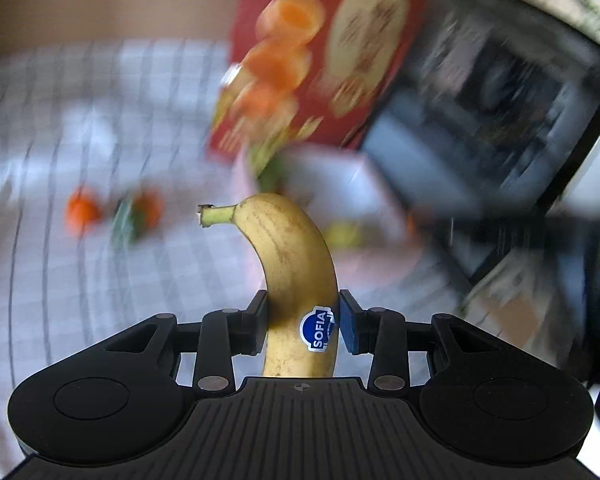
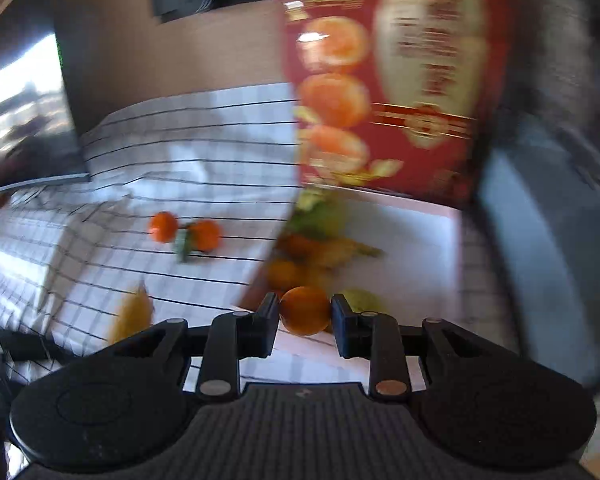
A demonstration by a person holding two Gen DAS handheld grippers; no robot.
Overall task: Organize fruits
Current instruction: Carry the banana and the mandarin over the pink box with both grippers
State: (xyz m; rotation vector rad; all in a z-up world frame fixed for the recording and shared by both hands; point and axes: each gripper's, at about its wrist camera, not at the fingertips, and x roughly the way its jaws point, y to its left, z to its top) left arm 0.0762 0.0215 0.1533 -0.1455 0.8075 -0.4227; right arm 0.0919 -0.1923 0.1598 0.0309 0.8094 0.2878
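My left gripper [image 1: 303, 322] is shut on a yellow banana [image 1: 290, 256] with a blue sticker; its stem points up and left, above the checked cloth. My right gripper [image 2: 305, 320] is shut on a small orange [image 2: 305, 309], held over the near edge of a pale box [image 2: 412, 240] with a raised red lid [image 2: 400, 80]. Several blurred oranges and green-yellow fruit [image 2: 320, 248] lie inside the box. Two oranges with a green leaf [image 2: 186, 236] rest on the cloth to the left; the left wrist view shows the same oranges [image 1: 112, 212] at its left.
A white checked tablecloth [image 2: 200, 152] covers the table. A dark microwave-like appliance [image 1: 500, 112] stands right of the box. A dark screen [image 2: 24, 112] is at the far left, a brown wall behind. A blurred yellow thing [image 2: 134, 314] shows low at the left in the right wrist view.
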